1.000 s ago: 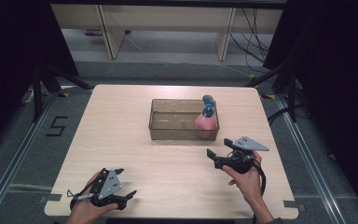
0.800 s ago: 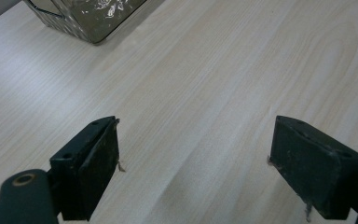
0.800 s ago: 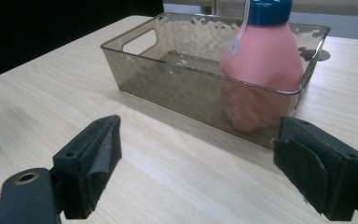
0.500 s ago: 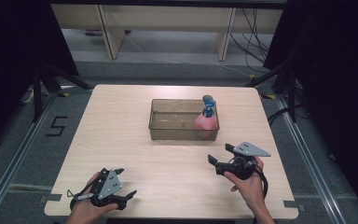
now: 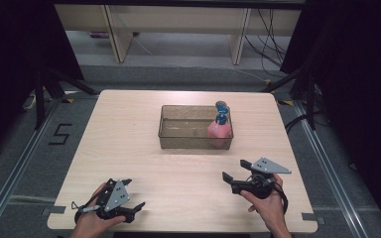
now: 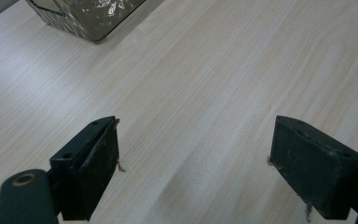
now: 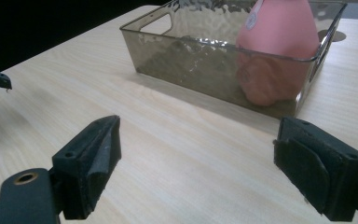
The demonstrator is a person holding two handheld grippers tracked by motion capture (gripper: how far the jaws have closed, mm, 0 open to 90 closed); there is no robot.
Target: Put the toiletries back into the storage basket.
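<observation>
A light wooden worktop (image 5: 129, 134) carries a clear, smoke-tinted plastic bin (image 5: 195, 127) with a rippled surface and cut-out handles at its short ends. The bin stands a little behind the middle of the worktop. Inside it, at its right end, a pink bottle (image 5: 219, 129) with a blue top stands upright, and its body leans close to the right wall of the bin. In the right gripper view the same bottle (image 7: 279, 28) shows through the tinted wall of the bin (image 7: 191, 60), and a small round label sits on its shoulder.

The left tongs (image 5: 138, 208) are held by the person's left hand (image 5: 93, 225) at the near left corner of the worktop, low over the wood and well apart from the bin. In the left gripper view the left tongs (image 6: 193, 144) stand wide, with bare wood between the two black jaws and nothing held; one corner of the bin (image 6: 86, 16) is at the top edge.

The right tongs (image 5: 235, 169) are held by the person's right hand (image 5: 267, 206) at the near right side of the worktop, in front of the bin and apart from it. They point to the left and slightly away from the person. A grey three-cornered plate lies on top of them. In the right gripper view the right tongs (image 7: 196, 149) are also wide and hold nothing, with the bin and the bottle beyond them.

On the floor left of the worktop, a mark "5" (image 5: 61, 134) is made with black tape.
</observation>
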